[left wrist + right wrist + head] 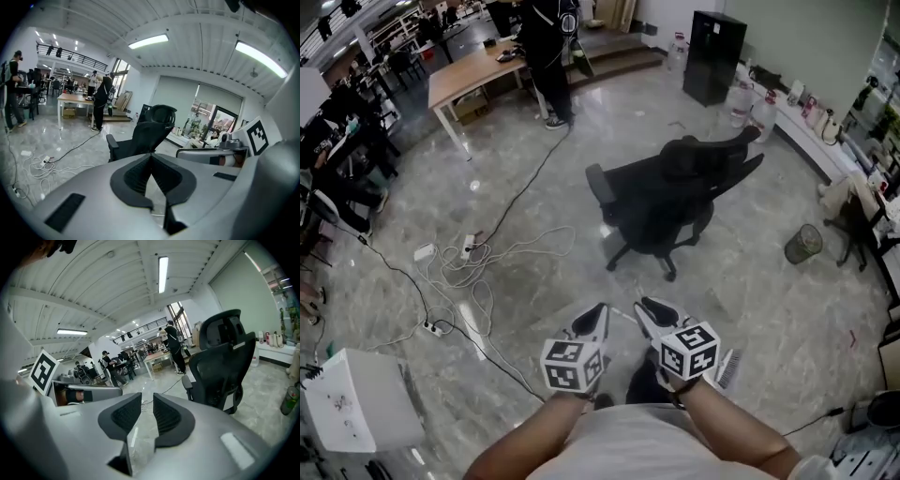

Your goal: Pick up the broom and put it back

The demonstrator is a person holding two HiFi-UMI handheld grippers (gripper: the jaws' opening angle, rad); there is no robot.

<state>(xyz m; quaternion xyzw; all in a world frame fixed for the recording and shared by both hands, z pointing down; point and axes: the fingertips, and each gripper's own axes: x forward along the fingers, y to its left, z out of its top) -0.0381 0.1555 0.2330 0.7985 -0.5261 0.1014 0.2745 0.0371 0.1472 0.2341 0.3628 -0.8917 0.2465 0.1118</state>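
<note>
Pale shirt (637, 445) — black-and-white marker cubes (573, 364)

Broom (729, 368) — pale bristle edge only, on floor — rest hidden.

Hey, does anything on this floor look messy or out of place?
Yes. White cables and a power strip lie in a loose tangle across the floor, which looks like a tripping hazard. The black office chair stands alone mid-floor, away from the desk, its back tipped far down. No spill or damage shows.

Bright ceiling strip lights (147, 41), fisheye-warped edges
</note>
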